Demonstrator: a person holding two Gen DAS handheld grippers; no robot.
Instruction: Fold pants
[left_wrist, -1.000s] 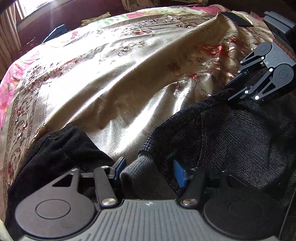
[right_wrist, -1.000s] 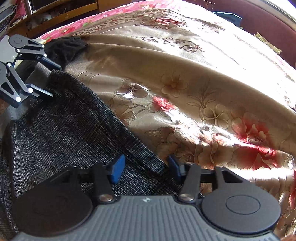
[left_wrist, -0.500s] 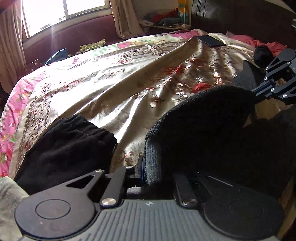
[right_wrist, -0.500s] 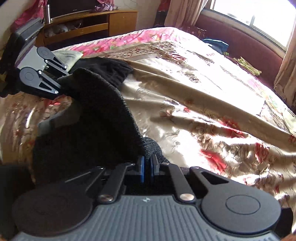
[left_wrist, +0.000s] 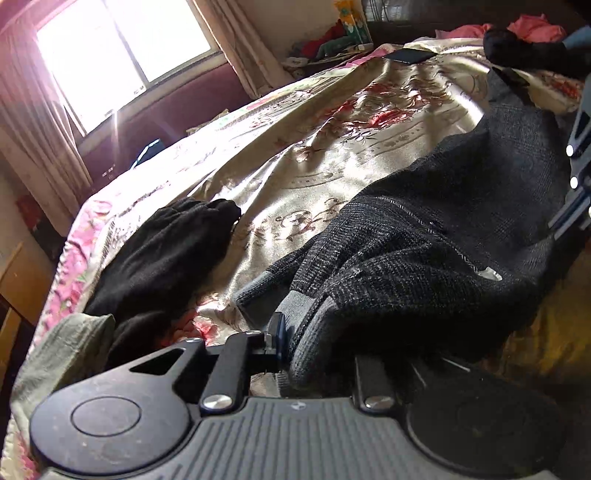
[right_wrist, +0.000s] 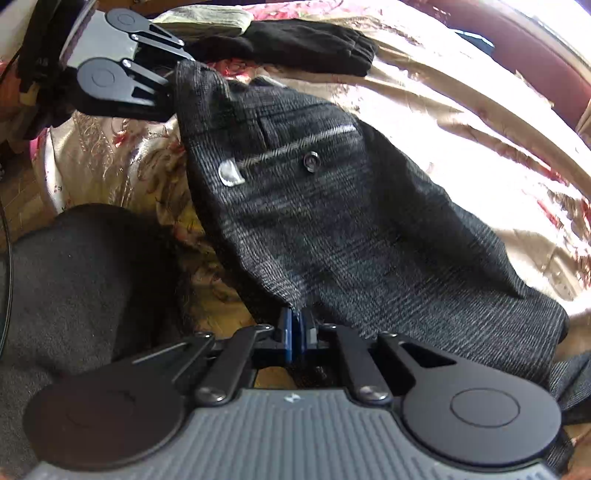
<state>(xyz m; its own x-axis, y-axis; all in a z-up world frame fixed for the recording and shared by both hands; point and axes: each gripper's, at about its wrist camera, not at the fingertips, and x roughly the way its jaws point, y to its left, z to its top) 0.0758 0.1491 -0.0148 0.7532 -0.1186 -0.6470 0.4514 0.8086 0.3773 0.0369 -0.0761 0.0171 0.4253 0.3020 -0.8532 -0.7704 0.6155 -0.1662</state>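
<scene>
Dark grey checked pants (left_wrist: 443, 221) lie across a gold floral bedspread (left_wrist: 332, 166). My left gripper (left_wrist: 295, 354) is shut on a thick bunch at their ribbed waistband; one blue pad (left_wrist: 277, 339) shows and cloth hides the other. In the right wrist view the pants (right_wrist: 332, 229) hang stretched between both grippers, back pocket and button (right_wrist: 312, 161) facing up. My right gripper (right_wrist: 295, 332) has its jaws closing, blue pads pinching the fabric edge. The left gripper (right_wrist: 166, 77) clamps the far corner at upper left. The right gripper (left_wrist: 578, 166) pokes in at the left view's right edge.
A black garment (left_wrist: 166, 258) and an olive cloth (left_wrist: 62, 343) lie near the bed's left edge. A dark flat item (left_wrist: 410, 55) and more clothes (left_wrist: 517, 40) rest at the far side. A person's grey-clad leg (right_wrist: 74, 288) is beside the bed.
Both grippers, open over the flat pants a second ago, have shut on the waistband edge. Both then swept sideways, drawing the pants up and stretched between them.
</scene>
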